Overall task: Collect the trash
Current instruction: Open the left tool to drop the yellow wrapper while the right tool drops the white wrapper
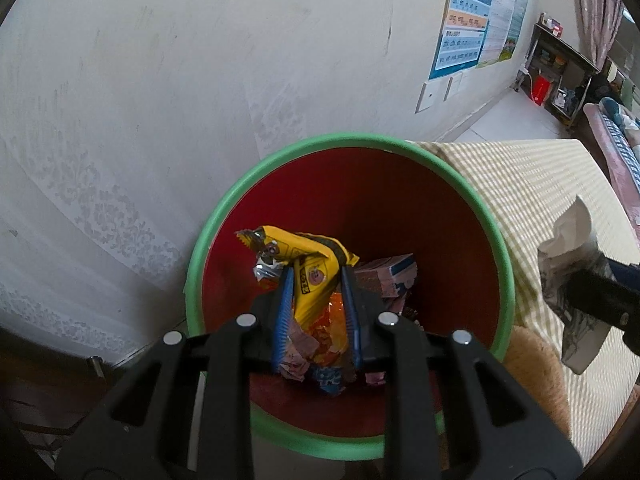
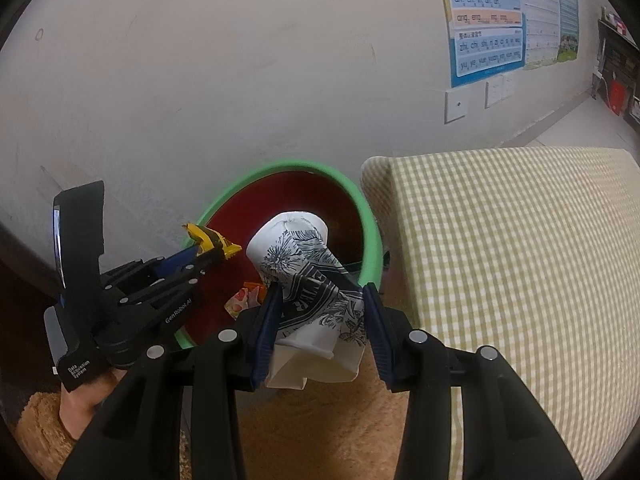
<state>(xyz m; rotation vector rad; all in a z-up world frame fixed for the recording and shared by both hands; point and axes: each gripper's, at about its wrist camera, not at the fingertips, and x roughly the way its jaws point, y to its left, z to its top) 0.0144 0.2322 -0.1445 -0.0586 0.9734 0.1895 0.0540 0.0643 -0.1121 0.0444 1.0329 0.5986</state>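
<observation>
A red bin with a green rim stands by the wall, with several wrappers lying in it. Over its mouth my left gripper is shut on a yellow snack wrapper. My right gripper is shut on a crushed white paper cup with black drawings, held just in front of the bin's near rim. That cup and the right gripper show at the right edge of the left wrist view.
A surface covered in yellow-green checked cloth lies right of the bin. The white wall rises just behind it, with posters further right. Brown fuzzy fabric is below the grippers. A dark shelf stands far off.
</observation>
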